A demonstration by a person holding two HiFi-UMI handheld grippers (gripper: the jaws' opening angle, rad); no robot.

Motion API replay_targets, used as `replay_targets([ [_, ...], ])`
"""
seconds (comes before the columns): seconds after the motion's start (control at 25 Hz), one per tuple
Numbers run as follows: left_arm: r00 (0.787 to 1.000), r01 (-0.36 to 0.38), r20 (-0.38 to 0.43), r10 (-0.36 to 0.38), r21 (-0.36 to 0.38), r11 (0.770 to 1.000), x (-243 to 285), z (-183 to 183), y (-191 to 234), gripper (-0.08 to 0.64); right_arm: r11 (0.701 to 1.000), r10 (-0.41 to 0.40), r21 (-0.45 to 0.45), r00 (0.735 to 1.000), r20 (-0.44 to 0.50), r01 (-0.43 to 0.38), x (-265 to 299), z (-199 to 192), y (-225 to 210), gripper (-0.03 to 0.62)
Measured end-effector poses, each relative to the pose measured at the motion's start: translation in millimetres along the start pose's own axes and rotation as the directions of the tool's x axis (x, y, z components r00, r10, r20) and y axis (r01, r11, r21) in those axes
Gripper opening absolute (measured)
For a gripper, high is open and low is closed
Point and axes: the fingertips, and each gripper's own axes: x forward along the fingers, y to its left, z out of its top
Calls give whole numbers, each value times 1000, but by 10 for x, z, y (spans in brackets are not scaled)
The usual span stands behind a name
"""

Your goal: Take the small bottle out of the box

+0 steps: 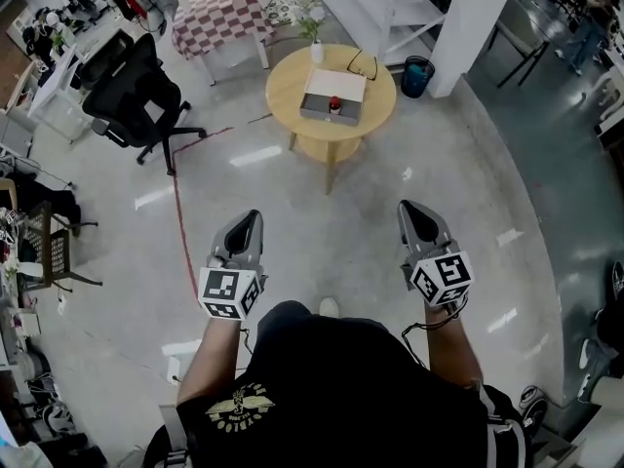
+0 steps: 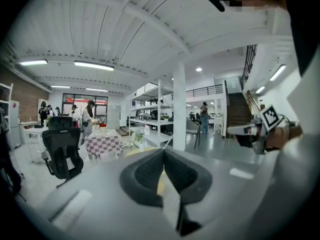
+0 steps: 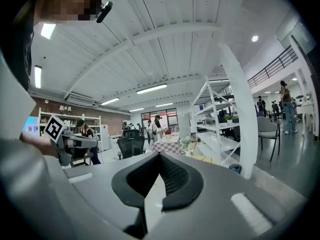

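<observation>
Both pairs of jaws are pressed shut with nothing between them. The left gripper and right gripper point forward side by side, well apart. Ahead of the jaws the floor lies open up to the near edge of the round worktop. On it sits the box, with the small bottle upright inside, close to the near wall. An office chair stands ahead-left of the left jaws, apart from the worktop's rim. A white post and blue bin stand ahead-right.
</observation>
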Motion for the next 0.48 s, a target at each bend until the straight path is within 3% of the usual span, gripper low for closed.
replay_targets([
  [0.24, 1000, -20, -24, 20, -8, 1000, -73, -90, 57, 0, 1000, 15, 24, 1000, -3, -15, 66, -20, 39, 9],
  [0.48, 999, 6, -34, -7, -16, 1000, -38, -196, 59, 0, 1000, 10, 28, 1000, -29, -9, 75, -155, 105, 9],
])
